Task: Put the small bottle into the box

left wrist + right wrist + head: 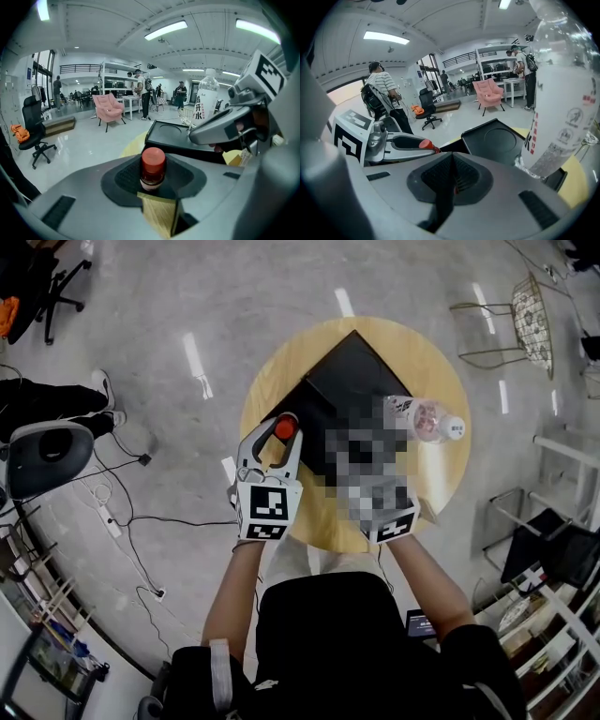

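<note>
Small bottle (153, 166), red-capped, pinched in left gripper (277, 432), left of centre in head view, just short of black box (352, 381). Right gripper (451, 177) clenched, empty. Risked catching box rim and toppling outside if released early.

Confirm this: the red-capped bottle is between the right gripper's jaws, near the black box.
Wrong gripper: the bottle is between the left gripper's jaws, near the black box, as the left gripper view shows. The right gripper's jaws are together with nothing between them.
</note>
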A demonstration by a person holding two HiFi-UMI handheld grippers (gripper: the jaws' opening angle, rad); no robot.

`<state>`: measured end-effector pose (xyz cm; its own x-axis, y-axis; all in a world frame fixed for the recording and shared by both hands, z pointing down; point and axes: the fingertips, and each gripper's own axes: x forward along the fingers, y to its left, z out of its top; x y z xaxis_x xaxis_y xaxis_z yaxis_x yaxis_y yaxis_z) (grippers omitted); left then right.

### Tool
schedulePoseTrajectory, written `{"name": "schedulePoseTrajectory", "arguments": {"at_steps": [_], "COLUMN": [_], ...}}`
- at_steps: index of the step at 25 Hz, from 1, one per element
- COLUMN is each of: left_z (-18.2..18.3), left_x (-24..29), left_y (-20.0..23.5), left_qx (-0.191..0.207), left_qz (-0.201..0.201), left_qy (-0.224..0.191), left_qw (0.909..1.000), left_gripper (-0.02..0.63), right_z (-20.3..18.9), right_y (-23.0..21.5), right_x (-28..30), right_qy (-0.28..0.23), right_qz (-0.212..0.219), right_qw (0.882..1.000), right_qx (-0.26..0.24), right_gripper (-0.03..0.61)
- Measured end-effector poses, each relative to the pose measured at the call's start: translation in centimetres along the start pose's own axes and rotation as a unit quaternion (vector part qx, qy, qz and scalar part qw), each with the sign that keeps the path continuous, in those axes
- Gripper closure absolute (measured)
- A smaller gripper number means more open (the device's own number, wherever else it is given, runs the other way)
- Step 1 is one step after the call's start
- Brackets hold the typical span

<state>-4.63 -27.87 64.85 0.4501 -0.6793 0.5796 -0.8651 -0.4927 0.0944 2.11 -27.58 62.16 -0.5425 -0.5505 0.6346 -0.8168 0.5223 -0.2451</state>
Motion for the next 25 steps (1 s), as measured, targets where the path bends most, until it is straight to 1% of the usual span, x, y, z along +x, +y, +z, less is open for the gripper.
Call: {"name": "schedulePoseTrajectory", "arguments": {"at_steps": [3,8,12,17,22,25], "left_z": [-0.2,-0.5,-0.8,-1.3,-1.5,-1.6], "left_x": [0.8,1.3,1.6,1.7,1.6,1.7], "left_y": [0.2,-0.3,-0.3,-0.1,0.0,0.0], "left_qx": [0.003,0.028,0.038,0.037,0.022,0.019], "left_qz": [0.0,0.0,0.002,0.003,0.003,0.002], "left_qy": [0.003,0.011,0.014,0.01,0.005,0.008], "left_qw": [1.0,0.9996,0.9992,0.9993,0.9997,0.9998], "left_gripper": [0.463,0.463,0.463,0.463,0.463,0.463], "right_z": [-0.1,-0.6,-1.1,-2.0,-2.2,-2.1], "right_y": [-0.1,-0.4,-0.9,-0.8,-0.6,-0.5], "right_x": [0.6,0.8,0.9,1.3,1.2,1.3], "right_qy": [0.003,0.008,0.013,0.021,0.02,0.021], "right_qz": [0.002,0.0,-0.001,-0.002,-0.001,-0.001], "right_qw": [1.0,1.0,1.0,1.0,1.0,1.0], "right_qx": [0.001,0.007,0.008,0.011,0.015,0.016], "right_gripper": [0.578,0.578,0.578,0.578,0.578,0.578]}}
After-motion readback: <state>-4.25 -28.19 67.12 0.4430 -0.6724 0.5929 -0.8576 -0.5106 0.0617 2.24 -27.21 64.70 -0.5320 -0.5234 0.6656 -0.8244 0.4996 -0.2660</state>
